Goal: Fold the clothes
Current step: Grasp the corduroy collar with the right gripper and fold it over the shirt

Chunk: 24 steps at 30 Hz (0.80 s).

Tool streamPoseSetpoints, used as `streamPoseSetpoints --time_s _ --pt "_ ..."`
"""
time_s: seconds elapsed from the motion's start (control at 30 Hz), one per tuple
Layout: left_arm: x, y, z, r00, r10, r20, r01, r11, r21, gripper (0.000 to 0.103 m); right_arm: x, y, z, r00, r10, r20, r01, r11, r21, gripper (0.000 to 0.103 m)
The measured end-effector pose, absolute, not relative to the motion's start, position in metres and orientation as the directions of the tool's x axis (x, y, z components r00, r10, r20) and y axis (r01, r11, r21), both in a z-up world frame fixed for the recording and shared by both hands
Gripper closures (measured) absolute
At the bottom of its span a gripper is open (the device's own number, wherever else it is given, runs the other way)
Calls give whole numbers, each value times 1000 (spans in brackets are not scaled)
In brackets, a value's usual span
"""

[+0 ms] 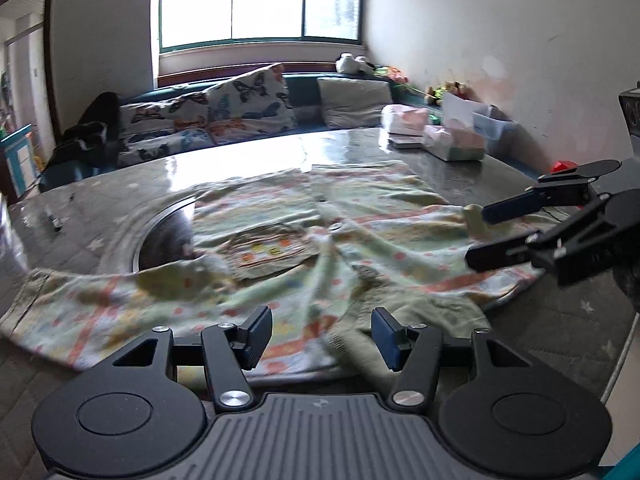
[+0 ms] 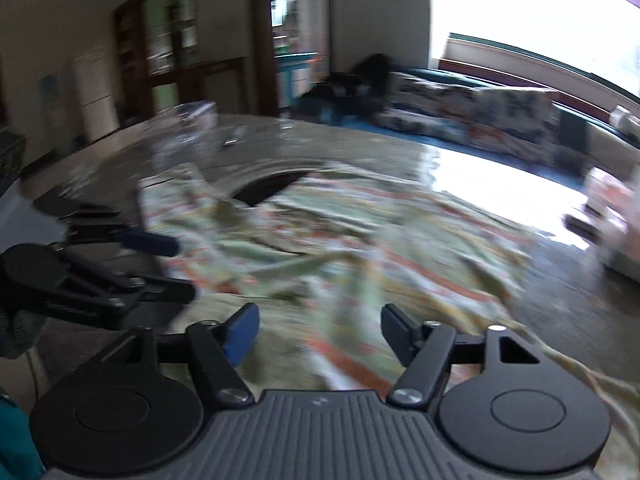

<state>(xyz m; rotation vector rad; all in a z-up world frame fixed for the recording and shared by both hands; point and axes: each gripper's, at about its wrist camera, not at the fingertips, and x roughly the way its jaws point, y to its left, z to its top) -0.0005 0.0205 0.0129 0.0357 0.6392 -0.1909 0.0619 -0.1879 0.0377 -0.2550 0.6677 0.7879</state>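
One garment [image 1: 288, 240], a pale green patterned top with orange and pink checks, lies spread and rumpled across the dark glossy table [image 1: 120, 184], partly covering a round recess [image 1: 168, 236] set into the tabletop; a small pocket panel [image 1: 272, 254] faces up near its middle. Both grippers hover over the near edge of the cloth. The left gripper [image 1: 320, 336] stands with its jaws apart over the hem, fabric lying beneath the gap but not pinched. The right gripper [image 2: 318, 334] is likewise spread over the cloth with nothing clamped; from the left wrist view it reaches in from the right side, above a sleeve. The right wrist picture is heavily blurred, so finer contact cannot be told. Judging from this, the step in hand is taking hold of the garment to start a fold. To do it well, each claw should settle on a single clean edge, matching points on either side, and the cloth should be smoothed flat before it is lifted, keeping it from sagging into the recess. Beyond the table sit boxes [image 1: 452, 142], cushions [image 1: 352, 102] and a bright window [image 1: 260, 0].
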Motion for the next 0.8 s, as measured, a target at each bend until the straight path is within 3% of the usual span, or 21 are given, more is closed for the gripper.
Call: streamPoseSetpoints --time_s 0.13,0.27,0.43,0.67,0.8 --pt "-10 32 11 788 -152 -596 163 986 -36 45 53 -155 29 463 593 -659 -784 620 7 47" --pt "-17 34 11 791 -161 -591 172 984 -39 45 52 -137 17 438 578 -688 -795 606 3 66" --pt "-23 30 10 789 -189 -584 208 977 -35 43 49 -135 12 430 552 -714 -803 595 -23 70" --pt "-24 12 8 774 -245 -583 288 957 -20 41 53 -144 9 437 531 -726 -787 617 -23 96" --pt "-22 -4 8 765 -276 -582 353 935 22 41 60 -156 17 445 547 -709 -760 649 24 100"
